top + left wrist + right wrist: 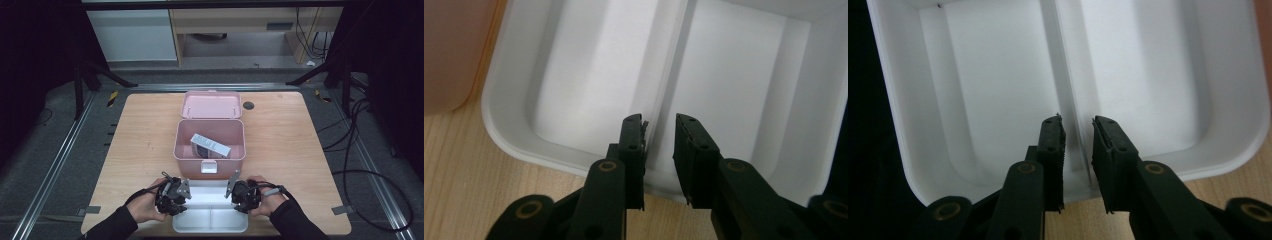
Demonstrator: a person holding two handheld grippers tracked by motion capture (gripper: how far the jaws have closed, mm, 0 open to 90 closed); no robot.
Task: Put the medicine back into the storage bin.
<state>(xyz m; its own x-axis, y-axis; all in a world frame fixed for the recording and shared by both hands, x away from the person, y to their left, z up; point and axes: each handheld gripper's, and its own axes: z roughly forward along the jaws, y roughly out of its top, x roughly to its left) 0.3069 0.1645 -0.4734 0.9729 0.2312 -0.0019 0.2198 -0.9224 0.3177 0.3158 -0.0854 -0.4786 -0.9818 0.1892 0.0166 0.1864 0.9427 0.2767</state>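
Note:
A white two-compartment tray lies at the table's near edge, with nothing in it. My left gripper is at its left end and my right gripper at its right end, each held in a hand. In the left gripper view the jaws stand a narrow gap apart astride the tray's middle divider, over the tray's rim. The right gripper view has the same: its jaws straddle the divider. I cannot see the pads pressing on it.
Just beyond the tray stands a pink box with its lid swung back and a white latch at the front. A small white and purple carton lies inside. Bare wood lies left and right of the box.

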